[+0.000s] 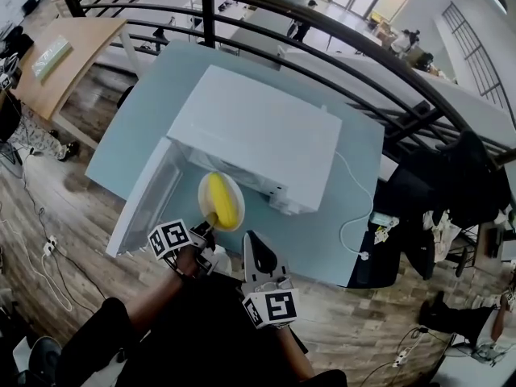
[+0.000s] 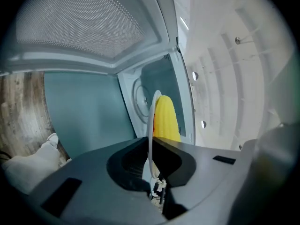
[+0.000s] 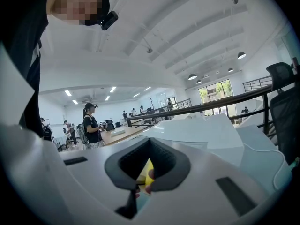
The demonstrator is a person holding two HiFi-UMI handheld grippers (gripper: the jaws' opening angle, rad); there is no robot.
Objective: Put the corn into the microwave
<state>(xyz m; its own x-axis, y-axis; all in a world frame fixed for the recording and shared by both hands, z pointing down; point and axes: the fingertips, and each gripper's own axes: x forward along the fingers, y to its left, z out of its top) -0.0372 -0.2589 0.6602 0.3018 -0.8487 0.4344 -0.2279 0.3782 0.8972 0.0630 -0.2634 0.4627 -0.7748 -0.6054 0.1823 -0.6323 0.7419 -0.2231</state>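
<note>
A yellow corn cob [image 1: 219, 200] lies on a small white plate [image 1: 235, 189] in front of the open white microwave [image 1: 258, 135], whose door [image 1: 149, 200] swings out to the left. My left gripper [image 1: 203, 230] is shut on the plate's near rim. In the left gripper view the plate's thin rim [image 2: 151, 121] runs between the jaws of the left gripper [image 2: 151, 144], with the corn [image 2: 165, 118] behind it and the microwave's cavity and turntable [image 2: 139, 97] beyond. My right gripper [image 1: 256, 252] hovers just right of the plate, shut and holding nothing. In the right gripper view a sliver of the corn [image 3: 144, 171] shows through the right gripper [image 3: 148, 146].
The microwave stands on a light blue table [image 1: 339, 208] with a white cable [image 1: 355, 216] at its right. A black railing [image 1: 322, 31] runs behind. A wooden table [image 1: 64, 63] stands at the far left, and a dark chair [image 1: 451, 184] at the right. People [image 3: 91, 125] stand far off.
</note>
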